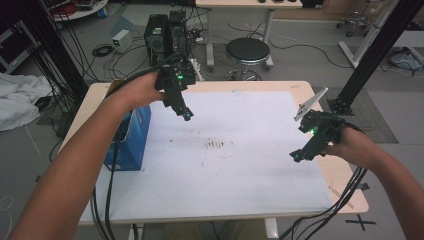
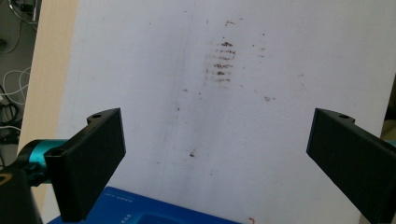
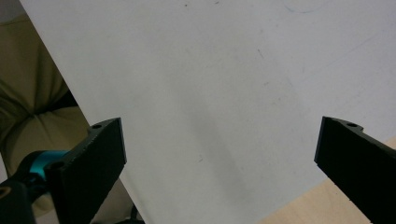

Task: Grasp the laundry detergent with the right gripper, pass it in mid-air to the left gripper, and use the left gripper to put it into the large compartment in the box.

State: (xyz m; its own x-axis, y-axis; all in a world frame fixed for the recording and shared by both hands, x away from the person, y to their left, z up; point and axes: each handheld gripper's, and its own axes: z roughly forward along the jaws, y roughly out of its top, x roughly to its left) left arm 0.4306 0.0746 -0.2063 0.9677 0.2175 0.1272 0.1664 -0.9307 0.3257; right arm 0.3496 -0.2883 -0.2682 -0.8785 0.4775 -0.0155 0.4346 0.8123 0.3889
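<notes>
My left gripper [image 1: 187,115] hangs above the far left part of the white sheet [image 1: 230,170], beside a blue box [image 1: 131,145] at the table's left edge. Its jaws stand wide apart with nothing between them, and the left gripper view looks down past them at a patch of dark smudges [image 2: 222,63] and the blue box top [image 2: 140,210]. My right gripper [image 1: 296,156] is held over the sheet's right edge, tilted down, open and empty. The right gripper view shows bare white sheet [image 3: 224,93] between the jaws.
The dark smudges [image 1: 216,144] mark the middle of the sheet. The wooden table [image 1: 345,175] has a bare strip on the right. Beyond the far edge stand a black stool [image 1: 247,51], computer towers [image 1: 165,32] and cables. Black frame posts rise at both sides.
</notes>
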